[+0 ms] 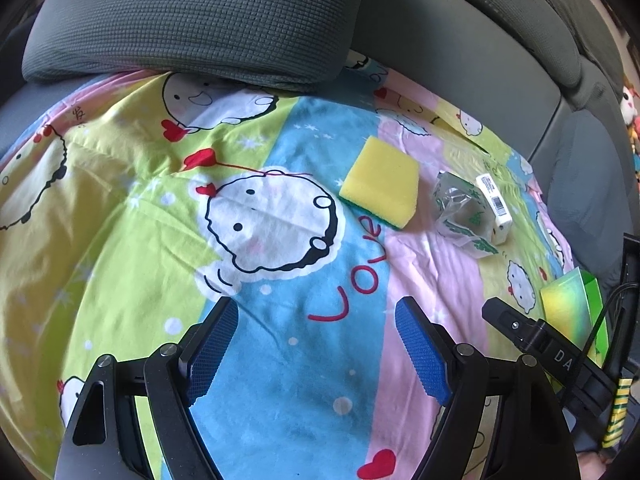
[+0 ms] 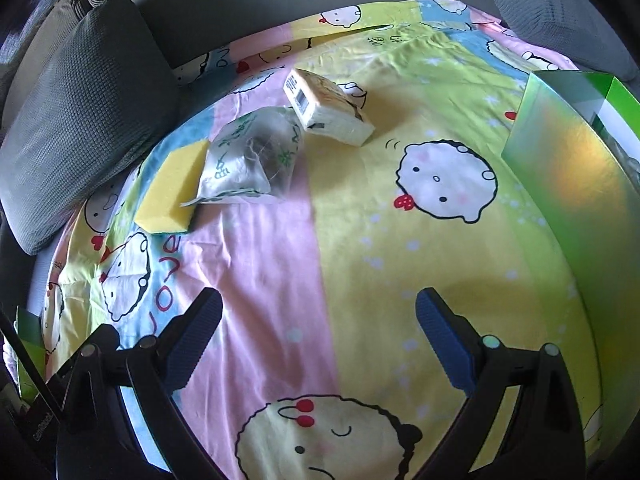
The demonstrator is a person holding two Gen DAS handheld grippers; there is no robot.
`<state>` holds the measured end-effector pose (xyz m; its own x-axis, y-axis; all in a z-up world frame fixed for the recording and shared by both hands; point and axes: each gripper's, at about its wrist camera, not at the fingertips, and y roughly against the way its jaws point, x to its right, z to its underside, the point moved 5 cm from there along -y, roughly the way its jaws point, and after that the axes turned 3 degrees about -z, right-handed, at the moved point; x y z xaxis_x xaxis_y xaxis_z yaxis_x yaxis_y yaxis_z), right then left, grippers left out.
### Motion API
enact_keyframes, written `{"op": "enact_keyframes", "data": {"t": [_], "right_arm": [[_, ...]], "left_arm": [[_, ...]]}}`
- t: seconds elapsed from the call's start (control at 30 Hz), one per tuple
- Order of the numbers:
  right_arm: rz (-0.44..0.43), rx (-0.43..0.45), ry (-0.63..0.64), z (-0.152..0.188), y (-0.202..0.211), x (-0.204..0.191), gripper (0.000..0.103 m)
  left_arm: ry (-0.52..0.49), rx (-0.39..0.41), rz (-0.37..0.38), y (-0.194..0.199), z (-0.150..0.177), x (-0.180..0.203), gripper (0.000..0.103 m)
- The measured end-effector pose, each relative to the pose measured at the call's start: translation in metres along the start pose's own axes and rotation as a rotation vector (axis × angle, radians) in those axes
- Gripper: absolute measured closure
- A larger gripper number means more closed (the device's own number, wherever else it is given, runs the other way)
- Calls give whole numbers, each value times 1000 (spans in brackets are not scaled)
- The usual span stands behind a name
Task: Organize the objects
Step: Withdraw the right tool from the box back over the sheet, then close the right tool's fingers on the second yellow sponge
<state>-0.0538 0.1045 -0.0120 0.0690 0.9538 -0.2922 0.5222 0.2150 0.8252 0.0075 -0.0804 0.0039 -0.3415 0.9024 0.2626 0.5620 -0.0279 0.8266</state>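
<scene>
Right wrist view alone shows the green box (image 2: 576, 168) wall; both grippers (image 1: 316, 344) (image 2: 320, 336) gape empty.

cartoon sheet (image 1: 120, 208): sponge (image 1: 380, 180), bag (image 1: 460, 208), tissues (image 1: 494, 204), box (image 2: 580, 184).

Yellow sponge (image 2: 170, 190) flat on the sheet, touching crumpled clear bag (image 2: 252, 158); tissue pack (image 2: 326, 110) just beyond

A grey sofa (image 1: 460, 60) fills the back; a grey textured cushion (image 1: 192, 20) lies on its seat, its lower edge over a cartoon-print sheet (image 1: 120, 208) spread across it; daylight falls from the right; plush toys (image 1: 630, 112) sit far right.
</scene>
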Motion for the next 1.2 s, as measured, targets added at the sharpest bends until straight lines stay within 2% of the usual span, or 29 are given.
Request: {"op": "enact_keyframes", "data": {"t": [0.13,0.4,0.6,0.73,0.93,1.07,1.2], "right_arm": [[-5,11,28,0,4,-8,6],[-102,14,83,-5,10,-36,6],[-117,13,143,-24,12,-64,6],[-159,-1,185,-41,6,-91,6],[-126,-22,233,-49,-26,-121,6],[-109,-60,241,-42,-53,-123,6],[-66,-29,278,-47,-59,-128,6]], "left_arm": [[16,0,8,1,-1,-4,22],[51,2,27,3,-6,-12,21],[101,12,27,5,-14,-28,22],[148,8,33,4,-17,-41,21],[189,0,28,-1,-21,-55,22],[203,-16,10,-5,-20,-59,22],[209,-13,21,-4,-20,-59,22]]}}
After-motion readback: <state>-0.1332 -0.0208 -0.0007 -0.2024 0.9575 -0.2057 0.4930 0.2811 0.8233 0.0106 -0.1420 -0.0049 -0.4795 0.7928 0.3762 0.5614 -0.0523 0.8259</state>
